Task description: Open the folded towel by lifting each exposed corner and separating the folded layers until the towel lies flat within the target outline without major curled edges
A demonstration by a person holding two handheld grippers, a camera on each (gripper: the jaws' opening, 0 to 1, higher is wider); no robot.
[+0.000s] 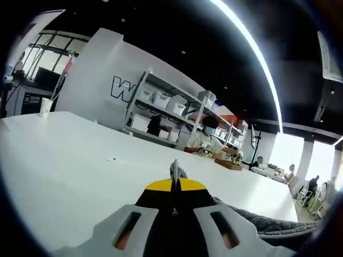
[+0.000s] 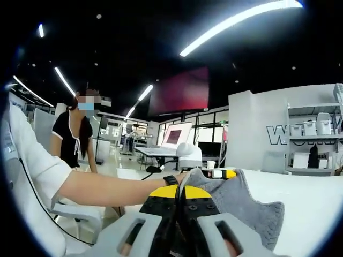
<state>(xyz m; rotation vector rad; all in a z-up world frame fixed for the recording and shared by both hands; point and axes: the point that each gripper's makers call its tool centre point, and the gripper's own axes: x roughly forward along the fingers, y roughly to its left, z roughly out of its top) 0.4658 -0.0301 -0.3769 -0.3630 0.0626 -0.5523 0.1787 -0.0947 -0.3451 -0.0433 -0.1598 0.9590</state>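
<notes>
In the left gripper view we see the left gripper point(image 1: 174, 184) with its jaws pressed together on a thin edge of the grey towel point(image 1: 268, 224); a small sliver of cloth stands up between the yellow-tipped jaws, and the rest of the towel trails off to the right, low over the white table point(image 1: 64, 160). We note a paper cup point(image 1: 46, 106) at the far left edge of the table, well apart from the gripper, and a small flat mark on the tabletop ahead of the jaws. Beyond the table stand metal shelves point(image 1: 166, 107) with white bins, and a seated person point(image 1: 206, 138) works at the far end. In the right gripper view the right gripper point(image 2: 180, 195) is likewise closed on the towel point(image 2: 241, 201), which bunches up from between the jaws and hangs to the right in a raised, folded mass above the table point(image 2: 316, 203). The person's forearm point(image 2: 102, 187), with a dark wristband, reaches in from the left; the hand at its end is hidden behind the towel. A second person point(image 2: 75, 136) in a dark top stands in the background at left. We cannot tell whether any target outline lies on the table.
</notes>
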